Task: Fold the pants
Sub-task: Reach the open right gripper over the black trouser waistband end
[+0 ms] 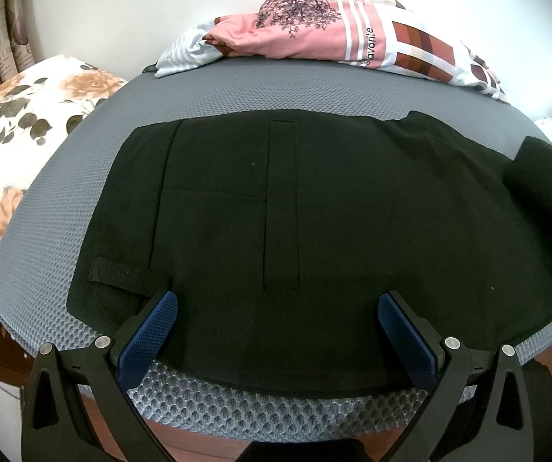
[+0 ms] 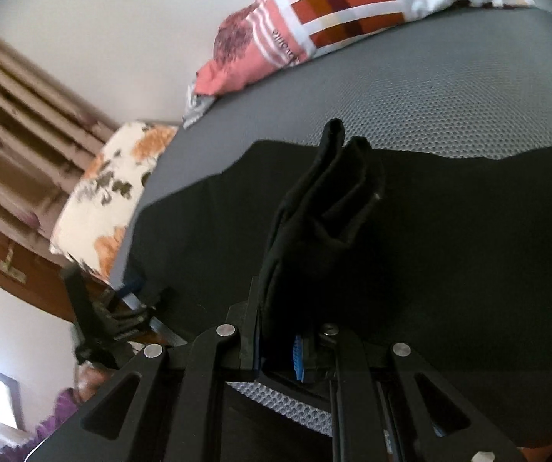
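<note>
Black pants lie flat on a grey mesh mattress, waistband and belt loop toward the left. My left gripper stands open over the pants' near edge, its blue pads wide apart with nothing pinched between them. My right gripper is shut on a bunched end of the pants' leg, which sticks up between its fingers over the rest of the pants. In the left wrist view that lifted leg end shows at the far right. The left gripper appears at the mattress edge.
A pile of pink and plaid bedding lies along the wall at the back of the mattress. A floral pillow sits off its left end, with a curtain and a wooden bed frame beyond.
</note>
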A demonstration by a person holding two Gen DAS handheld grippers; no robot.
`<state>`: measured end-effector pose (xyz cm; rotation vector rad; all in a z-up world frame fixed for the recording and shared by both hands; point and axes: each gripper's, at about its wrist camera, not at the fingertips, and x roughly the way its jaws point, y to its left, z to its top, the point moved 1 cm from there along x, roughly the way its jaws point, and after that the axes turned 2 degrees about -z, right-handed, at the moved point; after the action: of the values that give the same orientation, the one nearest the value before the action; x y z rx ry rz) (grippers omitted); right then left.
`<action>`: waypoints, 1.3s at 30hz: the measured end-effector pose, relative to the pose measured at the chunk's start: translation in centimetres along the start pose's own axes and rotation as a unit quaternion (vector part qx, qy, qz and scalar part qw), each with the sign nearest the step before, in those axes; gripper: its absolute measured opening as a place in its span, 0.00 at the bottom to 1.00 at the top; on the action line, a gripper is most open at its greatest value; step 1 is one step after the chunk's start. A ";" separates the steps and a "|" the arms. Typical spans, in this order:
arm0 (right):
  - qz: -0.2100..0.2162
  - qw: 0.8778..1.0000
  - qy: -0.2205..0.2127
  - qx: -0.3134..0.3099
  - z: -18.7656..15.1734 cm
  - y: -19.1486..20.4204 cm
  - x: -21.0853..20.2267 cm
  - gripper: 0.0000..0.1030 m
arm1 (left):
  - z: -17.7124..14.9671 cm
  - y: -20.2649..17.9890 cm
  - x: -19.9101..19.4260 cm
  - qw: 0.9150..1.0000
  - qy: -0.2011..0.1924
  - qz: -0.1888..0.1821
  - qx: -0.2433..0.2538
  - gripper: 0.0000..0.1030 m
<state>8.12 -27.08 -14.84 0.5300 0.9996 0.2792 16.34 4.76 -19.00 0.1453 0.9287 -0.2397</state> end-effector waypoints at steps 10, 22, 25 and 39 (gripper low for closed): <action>0.055 0.996 0.023 -0.061 -1.0 3.0 1.3 0.66 | 0.0 -0.1 0.0 1.000 0.000 0.000 0.000 1.00; 0.002 0.998 -0.058 -0.019 0.7 -4.9 -6.2 0.72 | 0.0 -0.3 0.1 1.000 -0.001 0.000 0.000 1.00; -0.026 0.997 -0.061 -0.025 -0.1 -6.5 -6.7 0.70 | 0.0 -0.3 0.1 1.000 -0.001 0.000 0.001 1.00; -0.038 0.997 -0.042 -0.043 -3.4 -9.0 -6.0 0.60 | 0.5 2.6 -5.0 0.996 -0.059 -0.003 -0.061 1.00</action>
<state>1.90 -36.38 -16.86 0.4217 0.9199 0.2280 14.55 7.84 -14.67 0.0156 0.8245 -0.1934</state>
